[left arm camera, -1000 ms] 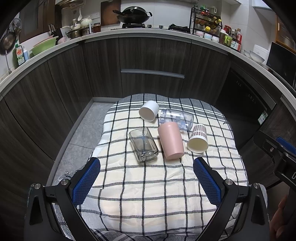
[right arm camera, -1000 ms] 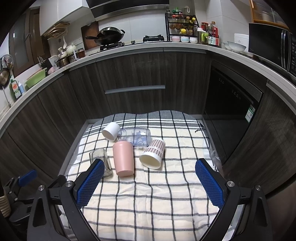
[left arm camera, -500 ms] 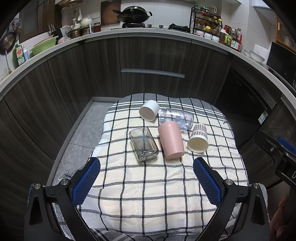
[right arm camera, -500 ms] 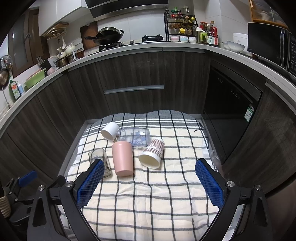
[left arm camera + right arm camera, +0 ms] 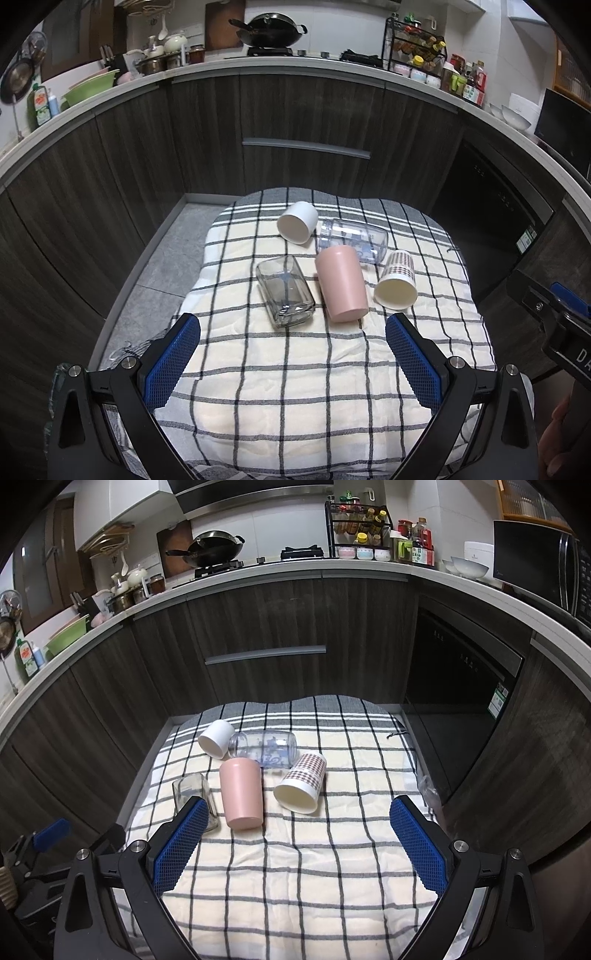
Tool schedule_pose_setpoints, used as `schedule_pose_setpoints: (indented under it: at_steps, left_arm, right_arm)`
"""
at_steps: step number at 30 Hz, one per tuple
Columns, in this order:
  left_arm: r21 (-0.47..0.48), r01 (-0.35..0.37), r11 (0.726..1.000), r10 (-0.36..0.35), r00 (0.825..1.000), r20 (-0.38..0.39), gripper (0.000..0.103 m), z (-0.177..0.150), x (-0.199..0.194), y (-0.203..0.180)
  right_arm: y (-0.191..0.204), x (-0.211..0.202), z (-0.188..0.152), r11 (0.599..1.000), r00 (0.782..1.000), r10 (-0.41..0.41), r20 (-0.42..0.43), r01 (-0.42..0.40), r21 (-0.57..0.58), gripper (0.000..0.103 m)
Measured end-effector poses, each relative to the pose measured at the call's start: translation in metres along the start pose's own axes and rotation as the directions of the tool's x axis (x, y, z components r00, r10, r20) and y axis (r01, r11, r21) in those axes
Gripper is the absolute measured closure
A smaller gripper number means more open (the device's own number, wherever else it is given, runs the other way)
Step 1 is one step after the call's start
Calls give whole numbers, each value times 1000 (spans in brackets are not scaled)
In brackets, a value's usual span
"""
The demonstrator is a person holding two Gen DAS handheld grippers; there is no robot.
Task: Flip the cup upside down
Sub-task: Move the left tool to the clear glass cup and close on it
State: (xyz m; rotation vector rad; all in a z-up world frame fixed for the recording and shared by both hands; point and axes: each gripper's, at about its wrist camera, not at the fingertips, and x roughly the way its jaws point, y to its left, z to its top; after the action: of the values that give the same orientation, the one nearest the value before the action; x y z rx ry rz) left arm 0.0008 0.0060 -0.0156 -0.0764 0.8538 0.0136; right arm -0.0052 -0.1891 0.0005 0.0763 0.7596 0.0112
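Holding both grippers back over the near edge of the checked cloth (image 5: 295, 387), I keep the left gripper (image 5: 293, 354) and right gripper (image 5: 299, 842) with fingers spread wide and empty, so the whole cluster stays in sight. Five cups lie tipped on the desk's far half; the pink cup (image 5: 341, 284) at centre, with its closed end toward me, looks the easiest to flip.
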Motion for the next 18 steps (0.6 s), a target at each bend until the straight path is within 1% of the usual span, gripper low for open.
schedule_pose_setpoints:
  at_steps: [3, 9, 14, 18]
  left_arm:
    - [5, 7, 1000, -7, 1000, -6, 1, 0, 8, -3]
    - [-14, 13, 1000, -13, 1000, -28, 1, 3, 31, -3]
    - [-29, -24, 999, 23, 999, -22, 1, 6, 56, -3]
    - [-43, -48, 998, 47, 998, -35, 1, 12, 79, -1]
  right_arm:
    - [0, 8, 0, 1000, 1000, -6, -2, 6, -6, 4]
    - [-2, 27, -2, 1000, 1000, -14, -17, 14, -4, 4]
    - [-4, 42, 0, 999, 999, -33, -15, 33, -17, 4]
    - [-6, 57, 3, 999, 999, -47, -11, 47, -20, 4]
